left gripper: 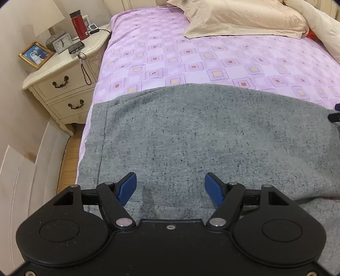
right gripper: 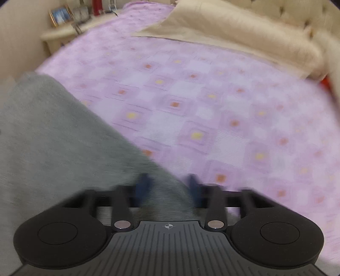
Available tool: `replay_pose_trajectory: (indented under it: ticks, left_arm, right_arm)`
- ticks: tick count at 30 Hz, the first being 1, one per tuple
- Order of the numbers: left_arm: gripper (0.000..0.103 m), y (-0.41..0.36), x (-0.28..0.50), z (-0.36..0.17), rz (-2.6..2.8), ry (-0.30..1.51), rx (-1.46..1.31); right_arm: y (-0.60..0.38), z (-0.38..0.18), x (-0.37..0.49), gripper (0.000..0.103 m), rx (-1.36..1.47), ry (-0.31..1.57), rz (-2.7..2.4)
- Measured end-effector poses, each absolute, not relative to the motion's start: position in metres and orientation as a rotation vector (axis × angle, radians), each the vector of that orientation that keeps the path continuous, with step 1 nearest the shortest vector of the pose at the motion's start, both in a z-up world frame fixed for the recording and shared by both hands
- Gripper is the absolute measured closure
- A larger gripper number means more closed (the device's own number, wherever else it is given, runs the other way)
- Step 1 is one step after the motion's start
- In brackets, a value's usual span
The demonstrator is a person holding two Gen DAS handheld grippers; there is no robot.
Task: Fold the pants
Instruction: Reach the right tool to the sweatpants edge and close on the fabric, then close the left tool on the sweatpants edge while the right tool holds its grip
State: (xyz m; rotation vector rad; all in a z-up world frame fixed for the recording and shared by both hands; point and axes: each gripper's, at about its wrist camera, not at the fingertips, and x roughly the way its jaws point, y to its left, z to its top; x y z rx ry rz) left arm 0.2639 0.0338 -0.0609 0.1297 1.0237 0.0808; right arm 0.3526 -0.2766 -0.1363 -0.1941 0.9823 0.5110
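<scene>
Flatly spread, the grey pants (left gripper: 201, 138) lie on the purple-checked bedsheet (left gripper: 191, 57), under both released grippers.
Ahead of the left gripper (left gripper: 171, 186), jaws apart and empty, cloth runs to the sheet and a beige pillow (left gripper: 244, 19). Only its view shows sharply the cream nightstand (left gripper: 63, 70) to its left, bearing a red thermos (left gripper: 79, 25), clock (left gripper: 61, 42) and framed photo (left gripper: 35, 55); no writing is legible. The right gripper (right gripper: 169, 186), blurred, jaws parted, straddles the pants' edge (right gripper: 63, 138).
</scene>
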Motion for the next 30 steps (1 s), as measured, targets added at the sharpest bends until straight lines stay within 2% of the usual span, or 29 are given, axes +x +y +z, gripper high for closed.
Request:
replay_pose_trajectory:
  ticks: [1, 11, 17, 22, 30]
  left_arm:
    - [0.031, 0.033, 0.265, -0.06, 0.082, 1.02, 0.127]
    - [0.031, 0.02, 0.259, -0.044, 0.026, 0.977, 0.082]
    - [0.03, 0.005, 0.255, -0.033, -0.049, 0.961, 0.016]
    - [0.026, 0.001, 0.257, -0.034, -0.067, 0.986, -0.08]
    - [0.025, -0.007, 0.286, -0.045, -0.033, 1.048, -0.119]
  right_arm:
    - [-0.276, -0.134, 0.346, 0.096, -0.202, 0.975, 0.518]
    - [-0.251, -0.082, 0.197, 0.097, -0.404, 0.732, 0.531]
    - [-0.223, -0.087, 0.122, 0.097, -0.513, 0.697, 0.565]
    - [-0.203, -0.104, 0.104, 0.097, -0.57, 0.689, 0.553]
    - [-0.196, -0.111, 0.1, 0.097, -0.587, 0.655, 0.523]
